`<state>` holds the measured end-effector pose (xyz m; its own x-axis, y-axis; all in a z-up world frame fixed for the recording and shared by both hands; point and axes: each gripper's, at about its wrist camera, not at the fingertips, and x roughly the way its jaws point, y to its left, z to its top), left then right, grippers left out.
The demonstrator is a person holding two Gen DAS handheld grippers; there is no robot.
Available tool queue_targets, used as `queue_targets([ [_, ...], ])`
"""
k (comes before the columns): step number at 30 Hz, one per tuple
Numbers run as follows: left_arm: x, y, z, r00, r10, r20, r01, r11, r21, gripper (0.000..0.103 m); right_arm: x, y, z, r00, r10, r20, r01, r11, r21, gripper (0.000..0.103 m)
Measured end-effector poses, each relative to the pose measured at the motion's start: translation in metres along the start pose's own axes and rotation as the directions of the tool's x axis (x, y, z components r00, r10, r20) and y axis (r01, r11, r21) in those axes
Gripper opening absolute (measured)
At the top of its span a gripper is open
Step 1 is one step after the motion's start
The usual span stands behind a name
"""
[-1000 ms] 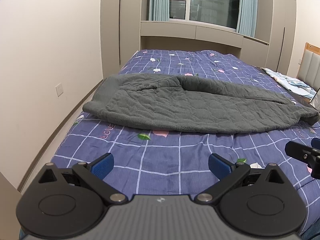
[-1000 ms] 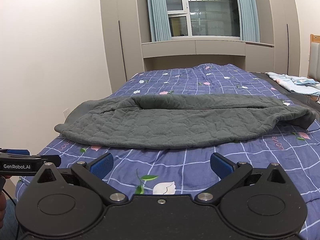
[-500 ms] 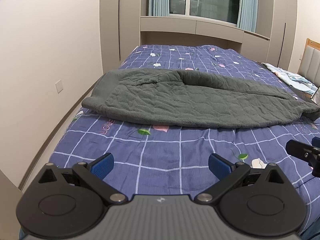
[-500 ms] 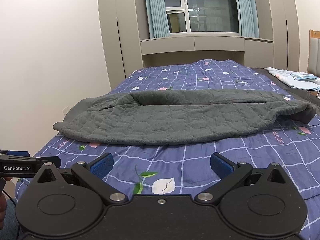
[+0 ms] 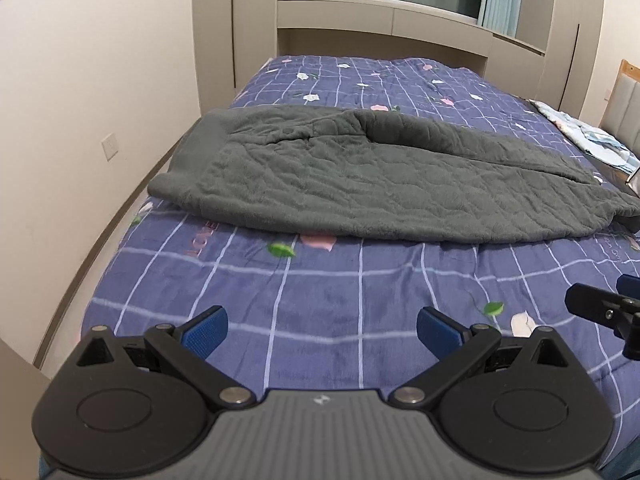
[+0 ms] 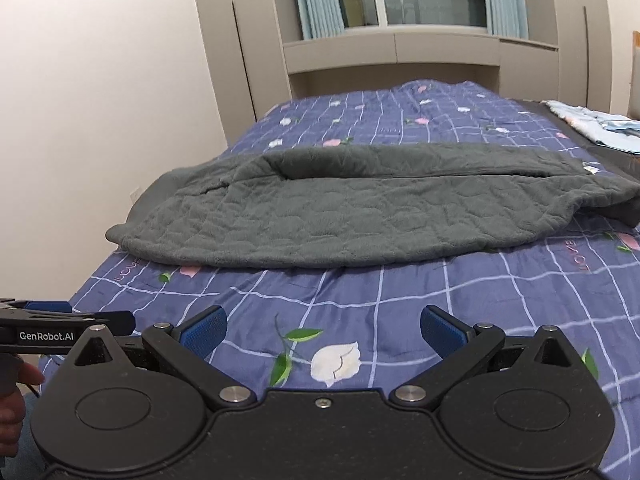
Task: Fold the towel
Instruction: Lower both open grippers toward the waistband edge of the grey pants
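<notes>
A dark grey quilted towel (image 5: 372, 184) (image 6: 360, 216) lies across the bed, folded once lengthwise with its upper layer rolled back along the far edge. My left gripper (image 5: 320, 326) is open over the bedspread, well short of the towel's near edge, nothing between its blue pads. My right gripper (image 6: 322, 326) is open too, also short of that edge and holding nothing. Each gripper shows in the other's view: the right one (image 5: 604, 312) at the right edge, the left one (image 6: 64, 326) at the left edge, with a hand (image 6: 16, 396) below it.
The bed carries a purple checked bedspread with flowers (image 5: 360, 288) (image 6: 400, 292). A wall (image 5: 80, 100) and floor strip run along the left side. Light blue bedding (image 5: 592, 136) (image 6: 600, 124) lies at the far right. Beige cabinets (image 6: 392, 50) and a window close the far end.
Both grippers have tilted downward and moved slightly toward the towel, so it sits lower and larger in both views. Their fingers stayed open. The towel has not moved.
</notes>
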<state>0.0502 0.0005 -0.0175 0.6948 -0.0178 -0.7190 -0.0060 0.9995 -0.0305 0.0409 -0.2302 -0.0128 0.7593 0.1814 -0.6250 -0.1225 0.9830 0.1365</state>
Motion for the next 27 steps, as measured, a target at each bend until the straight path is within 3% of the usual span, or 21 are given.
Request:
queue_targets([
  [5,0.013,0.0,0.03,1.0,0.027,0.016,-0.027,0.999,0.021,0.102,0.024,0.003,0.026,0.994,-0.051,-0.093,0.046,0.998,-0.047,0.103],
  [12,0.042,0.001,0.077,0.997,0.068,0.033,-0.069,0.996,0.052,0.103,0.055,0.003,0.051,0.99,-0.084,-0.115,0.069,0.989,-0.128,0.103],
  [27,0.131,0.01,0.165,0.992,0.126,0.02,-0.127,0.987,0.101,0.103,0.132,-0.015,0.123,0.99,-0.057,-0.126,0.033,0.982,-0.184,0.103],
])
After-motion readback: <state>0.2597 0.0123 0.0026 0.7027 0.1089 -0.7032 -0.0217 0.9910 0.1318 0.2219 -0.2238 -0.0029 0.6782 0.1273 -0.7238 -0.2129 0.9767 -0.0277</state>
